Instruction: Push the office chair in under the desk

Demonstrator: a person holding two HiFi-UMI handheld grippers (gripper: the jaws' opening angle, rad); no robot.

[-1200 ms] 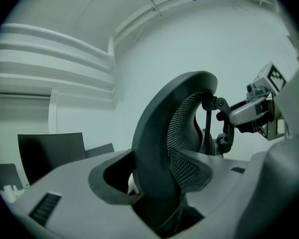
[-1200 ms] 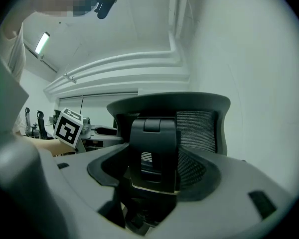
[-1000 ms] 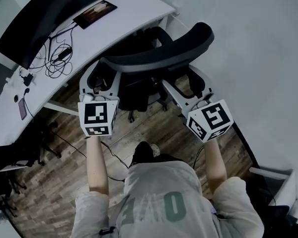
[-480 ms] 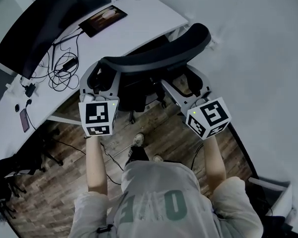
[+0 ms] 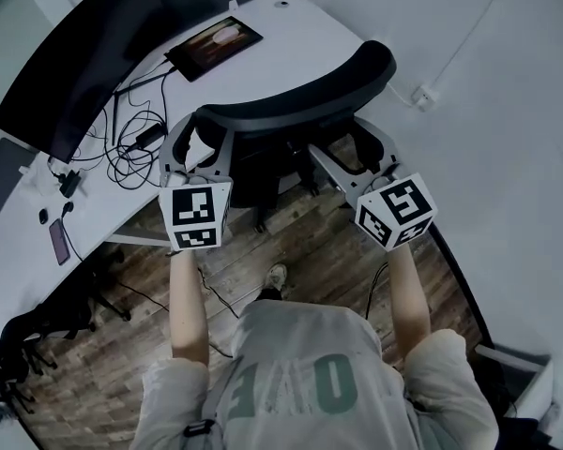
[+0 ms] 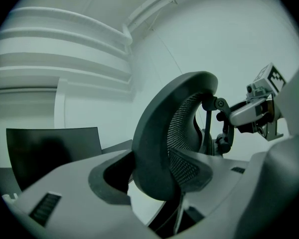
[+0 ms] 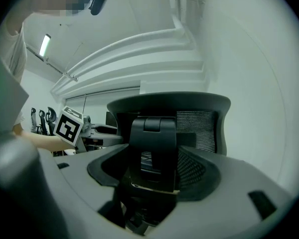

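My left gripper [image 6: 159, 176] has its jaws spread wide and clamped on the office chair [image 5: 300, 101]. In the left gripper view the dark rim of the backrest [image 6: 154, 133] fills the gap and meets both pads, with the mesh against the right one. My right gripper [image 7: 154, 176] is closed on the same chair. A black upright bracket [image 7: 153, 148] stands between its jaws and touches the pad on each side, and the backrest rises behind it. Across the chair, that view also catches the left gripper's marker cube.

From the head view, the chair stands at the curved front edge of the white desk [image 5: 272, 59]. Its seat is partly under the top, while the backrest is still outside, running along the desk edge. The grippers sit one at each end of the backrest, well apart.

A monitor [image 5: 75, 54], a tablet [image 5: 214, 43] and a tangle of cables [image 5: 131, 139] lie on the desk, all back from the edge the chair faces. On my right a pale wall [image 5: 507, 111] runs close past the chair's right armrest and the desk's end, so there is little room that way. Behind the chair, bare wooden floor [image 5: 291, 237] lies open down to my feet. To the lower left some dark gear [image 5: 23, 331] stands on the floor, well clear of the chair.
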